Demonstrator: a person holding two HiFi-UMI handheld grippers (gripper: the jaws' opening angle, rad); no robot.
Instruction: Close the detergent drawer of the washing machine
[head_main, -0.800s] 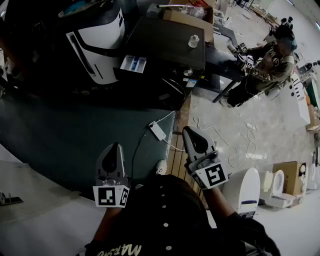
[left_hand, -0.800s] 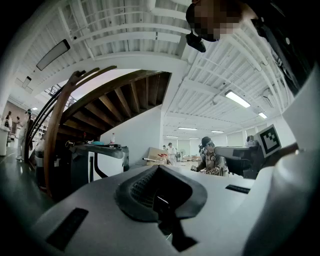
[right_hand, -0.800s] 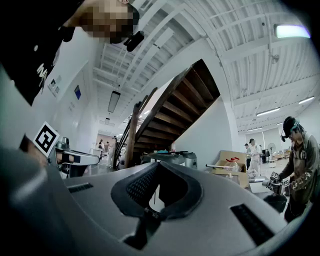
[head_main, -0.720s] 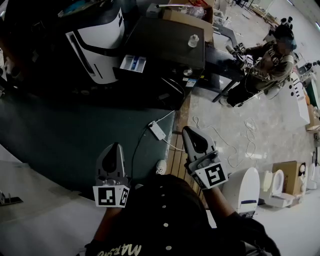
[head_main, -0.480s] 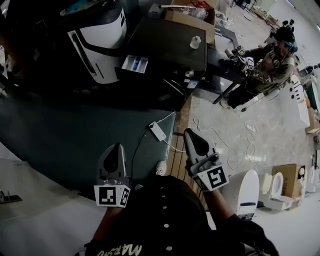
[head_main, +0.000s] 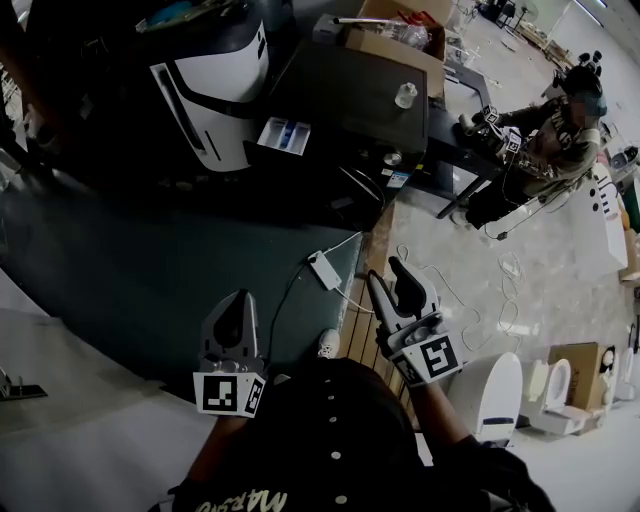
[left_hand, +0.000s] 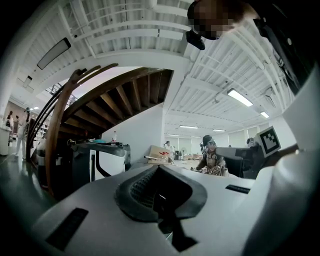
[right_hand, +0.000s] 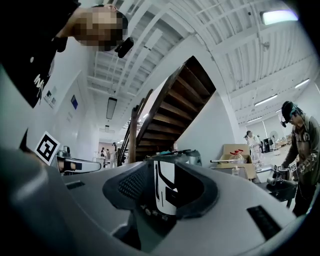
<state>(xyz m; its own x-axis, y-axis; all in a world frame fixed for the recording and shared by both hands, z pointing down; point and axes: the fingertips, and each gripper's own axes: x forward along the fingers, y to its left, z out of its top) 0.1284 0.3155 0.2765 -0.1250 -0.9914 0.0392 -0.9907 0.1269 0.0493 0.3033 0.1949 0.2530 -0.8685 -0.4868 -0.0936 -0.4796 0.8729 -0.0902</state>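
Observation:
The dark washing machine (head_main: 345, 95) stands far ahead at the top of the head view. Its detergent drawer (head_main: 285, 136) is pulled out at the front's upper left and shows blue inside. Both grippers are held level, low in the view and far short of the machine. My left gripper (head_main: 238, 298) (left_hand: 159, 172) is shut with nothing in it. My right gripper (head_main: 391, 272) (right_hand: 167, 175) is open and empty. Through its gap, in the right gripper view, shows a white-and-black appliance (right_hand: 166, 190).
That white-and-black appliance (head_main: 212, 85) stands left of the washing machine. A small bottle (head_main: 405, 95) and a cardboard box (head_main: 400, 40) are on or behind the machine. A white power strip (head_main: 325, 270) with cable lies on the floor. A seated person (head_main: 555, 135) is at right, a white toilet (head_main: 495, 385) beside me.
The right gripper's jaws have parted from shut to open. The left gripper stays shut. The machine and drawer sit slightly lower and to the right in the head view.

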